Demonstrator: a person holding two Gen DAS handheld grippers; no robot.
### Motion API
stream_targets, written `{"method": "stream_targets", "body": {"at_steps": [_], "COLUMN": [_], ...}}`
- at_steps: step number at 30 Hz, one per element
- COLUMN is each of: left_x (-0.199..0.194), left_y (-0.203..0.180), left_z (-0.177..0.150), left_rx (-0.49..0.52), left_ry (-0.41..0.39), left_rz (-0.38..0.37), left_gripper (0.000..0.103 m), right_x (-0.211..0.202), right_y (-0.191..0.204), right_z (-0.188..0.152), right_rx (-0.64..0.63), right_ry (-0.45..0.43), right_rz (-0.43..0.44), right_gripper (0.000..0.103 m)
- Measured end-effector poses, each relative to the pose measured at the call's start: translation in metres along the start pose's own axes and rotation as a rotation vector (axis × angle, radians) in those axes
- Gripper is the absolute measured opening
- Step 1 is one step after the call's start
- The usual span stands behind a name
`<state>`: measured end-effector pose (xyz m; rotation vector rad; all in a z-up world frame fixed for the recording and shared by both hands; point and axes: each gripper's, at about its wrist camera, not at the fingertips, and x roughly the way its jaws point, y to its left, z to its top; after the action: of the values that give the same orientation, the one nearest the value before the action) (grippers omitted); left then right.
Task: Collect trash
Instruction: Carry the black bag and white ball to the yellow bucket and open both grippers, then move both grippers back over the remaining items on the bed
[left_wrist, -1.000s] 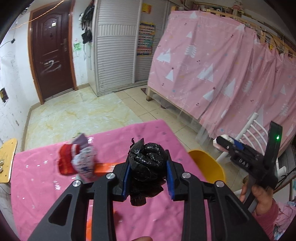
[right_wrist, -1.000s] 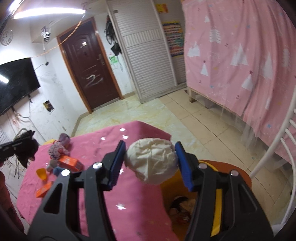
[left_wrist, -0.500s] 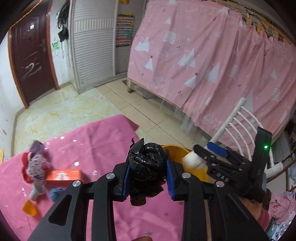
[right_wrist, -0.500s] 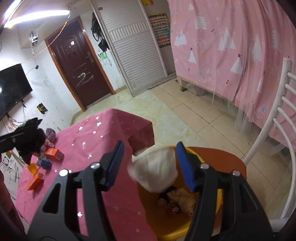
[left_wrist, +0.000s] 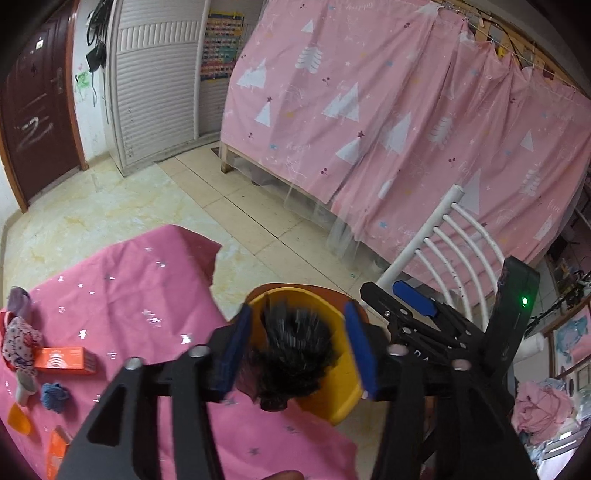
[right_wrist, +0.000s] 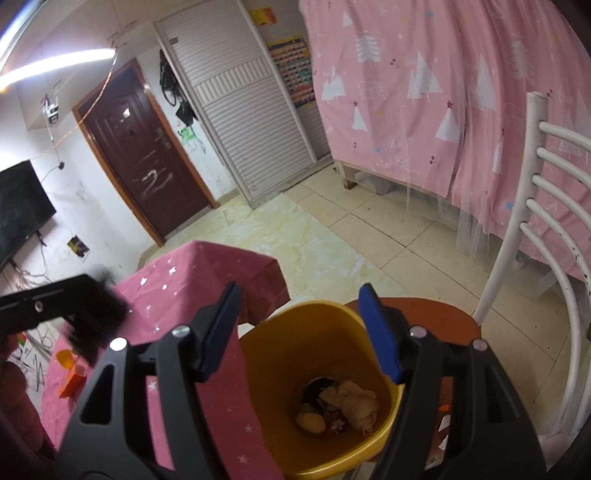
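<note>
Over the yellow bin (right_wrist: 317, 373) hang two tools. Left tool (left_wrist: 295, 354): jaws spread apart, one black crumpled bag (left_wrist: 295, 350) between the blue pads, motion-blurred, cannot tell if it touches either pad; the gap on both sides looks open. Bag sits above the bin mouth in the left wrist view. Right tool (right_wrist: 301, 330): jaws wide apart, nothing between them, directly above the bin opening.

One bin, standing on a brown round chair seat (right_wrist: 421, 314), right beside the bench edge. Bin bottom holds a small heap of trash (right_wrist: 340, 410): one beige crumpled wad, one yellowish lump, some dark scraps, exact count unclear.

One bench with pink starred cloth (left_wrist: 122, 295). On it, far left in the left wrist view: one rag doll (left_wrist: 18, 339), one orange box (left_wrist: 64, 360), one blue crumpled ball (left_wrist: 54, 395), one orange cup (left_wrist: 18, 424), one more orange box (left_wrist: 57, 452) at the edge.

One white chair back (right_wrist: 543, 258) right of the bin. One pink curtain (left_wrist: 388, 110) behind it. One dark door (right_wrist: 144, 158).
</note>
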<state>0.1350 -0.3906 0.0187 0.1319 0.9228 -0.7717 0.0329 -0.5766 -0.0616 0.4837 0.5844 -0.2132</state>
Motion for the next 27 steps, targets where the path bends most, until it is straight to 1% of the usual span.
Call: {"method": "stream_targets", "body": {"at_steps": [5,8,13,19,23,27], "left_x": [0.004,0.004,-0.005,-0.022,-0.034,-0.049], "left_y": [-0.006,-0.004,0.006,0.023,0.038,0.061], "left_z": [0.0,-0.001,-0.001,-0.001,-0.001,-0.002], "left_rx": [0.006,0.004,-0.01,-0.031,-0.05,-0.075], "left_ry": [0.011,0.018,0.008,-0.019,-0.038,-0.063], "left_rz": [-0.004,-0.002,0.004,0.013,0.03,0.056], "left_gripper": [0.051,0.051,0.051,0.051,0.051,0.051], "right_x": [-0.001,-0.002,0.0,0.006,0.012,0.02], "right_y": [-0.001,0.0,0.012,0.04,0.065,0.091], "right_z": [0.001,0.0,0.003,0.007,0.008,0.007], "right_rx": [-0.002,-0.007,-0.033,-0.079,-0.118,-0.158], "right_ry": [-0.002,0.0,0.008,0.02,0.032,0.046], "right_rz": [-0.003,0.001,0.009,0.03,0.051,0.072], "right_gripper": [0.067,0.067,0.067,0.067,0.067,0.067]}}
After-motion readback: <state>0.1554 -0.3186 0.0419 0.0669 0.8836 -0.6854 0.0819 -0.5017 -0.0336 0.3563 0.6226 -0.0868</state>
